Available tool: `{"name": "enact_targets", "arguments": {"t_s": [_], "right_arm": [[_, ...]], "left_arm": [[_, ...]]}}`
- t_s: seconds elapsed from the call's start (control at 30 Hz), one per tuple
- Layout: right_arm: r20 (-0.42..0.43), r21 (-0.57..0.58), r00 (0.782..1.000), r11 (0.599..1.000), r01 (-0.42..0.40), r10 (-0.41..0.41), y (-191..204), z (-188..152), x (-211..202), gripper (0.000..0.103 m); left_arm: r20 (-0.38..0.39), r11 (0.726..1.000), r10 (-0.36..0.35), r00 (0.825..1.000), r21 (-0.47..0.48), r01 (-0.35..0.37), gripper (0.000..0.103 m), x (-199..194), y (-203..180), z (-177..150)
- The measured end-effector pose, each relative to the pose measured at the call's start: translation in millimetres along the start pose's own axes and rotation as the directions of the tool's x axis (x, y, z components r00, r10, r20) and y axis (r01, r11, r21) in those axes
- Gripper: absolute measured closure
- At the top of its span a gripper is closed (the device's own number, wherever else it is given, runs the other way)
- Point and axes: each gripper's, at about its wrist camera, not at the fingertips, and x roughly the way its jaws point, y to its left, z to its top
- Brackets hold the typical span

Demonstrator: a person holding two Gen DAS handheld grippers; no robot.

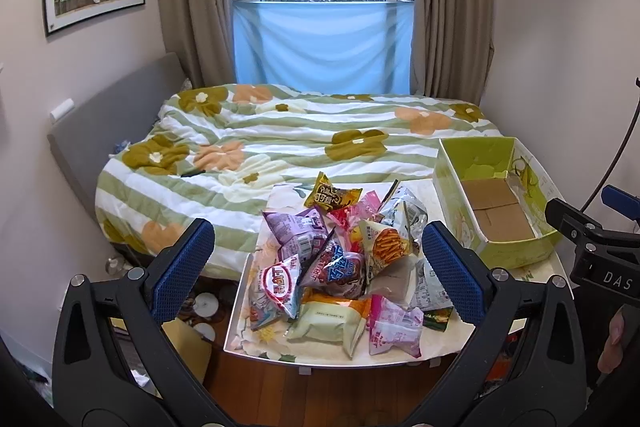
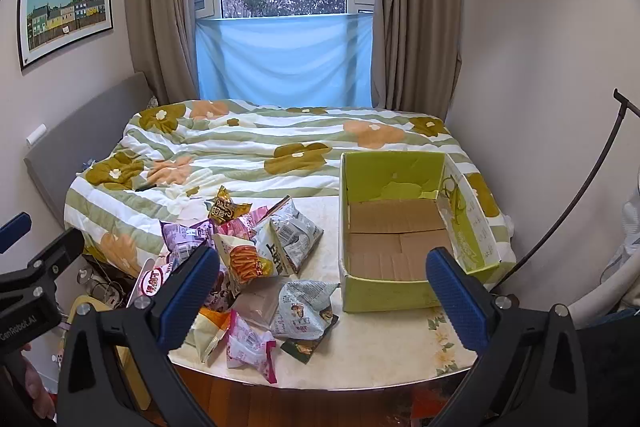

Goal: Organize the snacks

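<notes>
A heap of snack bags point(image 1: 340, 259) lies on the small white table point(image 1: 404, 357), among them a yellow bag point(image 1: 332, 197), a purple one point(image 1: 298, 231) and a pale green pack point(image 1: 328, 323). To their right stands an empty green cardboard box point(image 1: 496, 195) with a brown floor. My left gripper point(image 1: 318, 271) hovers open above the heap, holding nothing. In the right wrist view the snack bags point(image 2: 256, 259) sit left of the green box point(image 2: 404, 231), and my right gripper point(image 2: 322, 295) is open over the table's near edge, empty.
A bed point(image 1: 280, 139) with a flowered green-striped duvet runs behind the table up to the curtained window. Wooden floor point(image 1: 304, 395) shows below the table edge. Clutter and round white things point(image 1: 206, 305) lie on the floor at the left. A black cable point(image 2: 588, 187) curves at the right.
</notes>
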Motion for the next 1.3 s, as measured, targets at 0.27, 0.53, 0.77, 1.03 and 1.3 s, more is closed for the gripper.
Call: {"name": "enact_targets", "arguments": {"t_s": [0.27, 0.53, 0.77, 1.03, 1.3], "right_arm": [[0.0, 0.006, 1.0, 1.0, -0.005, 0.005, 2, 4, 5, 0.0], [0.001, 0.008, 1.0, 1.0, -0.006, 0.006, 1, 8, 10, 0.0], [-0.003, 0.008, 1.0, 1.0, -0.007, 0.007, 2, 9, 11, 0.0], [-0.004, 0.007, 1.0, 1.0, -0.007, 0.007, 1, 10, 13, 0.0], [-0.004, 0.005, 1.0, 1.0, -0.007, 0.007, 1, 10, 12, 0.0]], "left_arm": [[0.009, 1.0, -0.007, 1.0, -0.002, 0.007, 0.001, 2, 0, 2], [0.009, 1.0, -0.01, 1.0, -0.005, 0.01, 0.001, 5, 0, 3], [0.005, 1.0, -0.011, 1.0, -0.007, 0.011, 0.001, 7, -1, 3], [0.001, 1.0, -0.012, 1.0, -0.008, 0.012, 0.001, 10, -3, 4], [0.001, 1.0, -0.011, 1.0, -0.009, 0.011, 0.001, 11, -4, 4]]}}
